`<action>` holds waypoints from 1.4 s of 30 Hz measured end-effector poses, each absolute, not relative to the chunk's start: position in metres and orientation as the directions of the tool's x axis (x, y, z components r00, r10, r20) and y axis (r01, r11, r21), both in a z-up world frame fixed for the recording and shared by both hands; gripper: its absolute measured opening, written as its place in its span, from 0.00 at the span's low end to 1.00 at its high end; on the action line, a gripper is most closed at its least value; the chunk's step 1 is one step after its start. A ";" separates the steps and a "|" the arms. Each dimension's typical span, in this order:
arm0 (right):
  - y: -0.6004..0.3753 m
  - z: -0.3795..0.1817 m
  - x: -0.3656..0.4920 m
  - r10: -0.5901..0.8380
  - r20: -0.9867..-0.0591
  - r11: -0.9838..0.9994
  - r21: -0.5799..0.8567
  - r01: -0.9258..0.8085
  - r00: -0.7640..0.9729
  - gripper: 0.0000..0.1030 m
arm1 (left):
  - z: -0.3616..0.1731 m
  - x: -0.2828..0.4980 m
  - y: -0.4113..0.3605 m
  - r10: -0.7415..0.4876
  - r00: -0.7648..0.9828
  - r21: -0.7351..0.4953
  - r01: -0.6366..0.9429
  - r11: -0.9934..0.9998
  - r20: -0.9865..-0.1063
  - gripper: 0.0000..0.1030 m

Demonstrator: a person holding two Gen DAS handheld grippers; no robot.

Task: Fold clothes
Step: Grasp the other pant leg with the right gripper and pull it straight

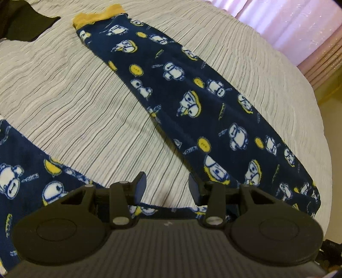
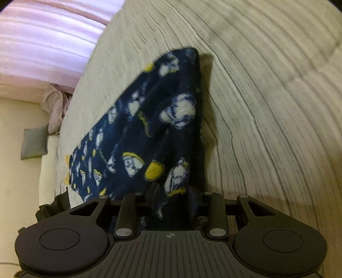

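Observation:
Navy fleece pyjama trousers (image 1: 192, 102) with white cartoon figures and yellow spots lie spread on a striped bedspread (image 1: 74, 96). One leg runs diagonally to a yellow cuff (image 1: 96, 16); the other leg (image 1: 25, 181) is at the lower left. My left gripper (image 1: 167, 188) hovers over the crotch area, open, with only bedspread showing between its fingers. In the right wrist view a bunched part of the trousers (image 2: 149, 128) rises in a peak off the bedspread (image 2: 267, 107). My right gripper (image 2: 172, 196) is shut on this fabric, which fills the gap between its fingers.
A black garment (image 1: 21, 21) lies at the bed's far left corner. Pink pleated fabric (image 1: 299, 25) hangs past the bed's far edge. In the right wrist view the bed edge drops to a cream floor (image 2: 17, 171) with a grey cushion (image 2: 34, 141).

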State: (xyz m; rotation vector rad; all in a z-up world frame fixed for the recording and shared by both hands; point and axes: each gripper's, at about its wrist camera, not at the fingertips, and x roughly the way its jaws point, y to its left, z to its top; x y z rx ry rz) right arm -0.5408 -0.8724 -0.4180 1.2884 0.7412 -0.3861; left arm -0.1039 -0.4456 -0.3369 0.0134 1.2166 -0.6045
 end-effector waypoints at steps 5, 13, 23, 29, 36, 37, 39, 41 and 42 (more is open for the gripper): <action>-0.875 -0.394 -0.544 0.052 -0.663 0.354 0.711 0.607 0.747 0.03 | -0.337 -0.107 -0.440 -0.426 0.214 -0.306 0.432 0.849 -0.879 0.37; -0.874 -0.411 -0.552 -0.016 -0.744 0.326 0.628 0.707 0.668 0.09 | -0.350 -0.112 -0.433 -0.414 0.193 -0.316 0.394 0.863 -0.890 0.37; -0.875 -0.404 -0.605 -0.140 -0.669 0.133 0.718 0.683 0.730 0.50 | -0.356 -0.126 -0.434 -0.413 0.169 -0.318 0.410 0.855 -0.895 0.37; -0.911 -0.397 -0.555 -0.163 -0.641 0.284 0.697 0.658 0.750 0.50 | -0.353 -0.127 -0.447 -0.437 0.168 -0.331 0.436 0.837 -0.884 0.37; -0.936 -0.413 -0.512 -0.192 -0.677 0.392 0.610 0.688 0.710 0.08 | -0.349 -0.121 -0.458 -0.444 0.191 -0.326 0.444 0.835 -0.875 0.37; -0.934 -0.410 -0.513 -0.216 -0.662 0.406 0.608 0.682 0.718 0.08 | -0.349 -0.120 -0.457 -0.443 0.195 -0.326 0.441 0.836 -0.875 0.37; -0.934 -0.404 -0.523 -0.269 -0.616 0.404 0.626 0.667 0.740 0.08 | -0.349 -0.120 -0.456 -0.441 0.201 -0.323 0.437 0.840 -0.875 0.37; -0.934 -0.405 -0.531 -0.313 -0.599 0.373 0.636 0.675 0.737 0.08 | -0.353 -0.119 -0.455 -0.434 0.200 -0.320 0.429 0.845 -0.878 0.37; -0.935 -0.411 -0.531 -0.313 -0.615 0.348 0.635 0.690 0.723 0.08 | -0.355 -0.119 -0.454 -0.430 0.198 -0.319 0.423 0.848 -0.881 0.37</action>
